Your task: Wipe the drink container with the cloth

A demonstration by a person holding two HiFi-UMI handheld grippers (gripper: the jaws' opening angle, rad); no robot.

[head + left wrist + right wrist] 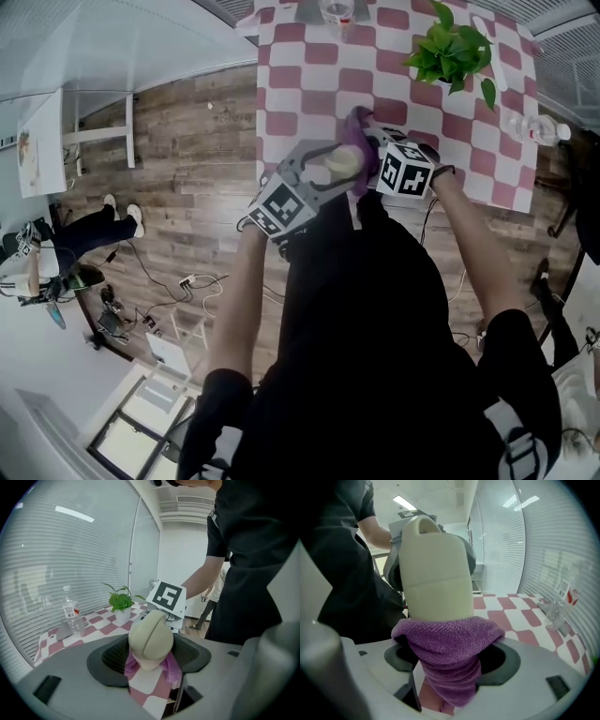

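Two tools over checked table point(319, 53), wood floor point(187, 141), left tool point(328, 172) clamping drink container point(343, 161), right tool point(373, 150) opening around purple cloth point(356, 131)

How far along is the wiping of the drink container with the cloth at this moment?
Done: the left gripper is shut on the cream container, held up at the edge of the checkered table. In hand: the purple cloth lies against the container, between the jaws of the right gripper; they are opening. Left: how much has been wiped cannot be told; both things are yet to be set down.
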